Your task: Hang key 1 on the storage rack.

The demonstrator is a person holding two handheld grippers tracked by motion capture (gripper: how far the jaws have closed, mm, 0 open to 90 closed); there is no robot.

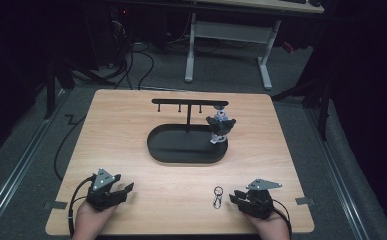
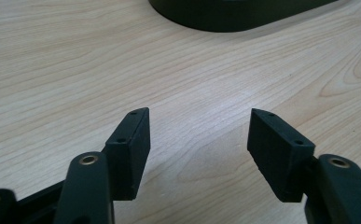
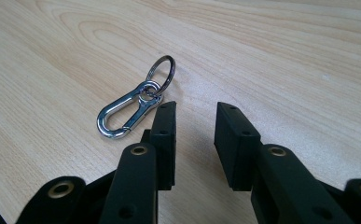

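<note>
Low in the high view, the left tongs (image 1: 123, 189) stood wide open and held nothing, with bare smooth wood all around. The right tongs (image 1: 235, 196) were partly open and empty too. The shiny metal clip (image 3: 124, 115) lay just beside them. Farther up, a dark oval tray (image 1: 167, 150) sat mid-surface (image 1: 131, 125), well apart from every edge.

A dim lab: wooden table (image 1: 131, 125), floor rails (image 1: 16, 170), cables (image 1: 131, 65), desk frame (image 1: 228, 35).
</note>
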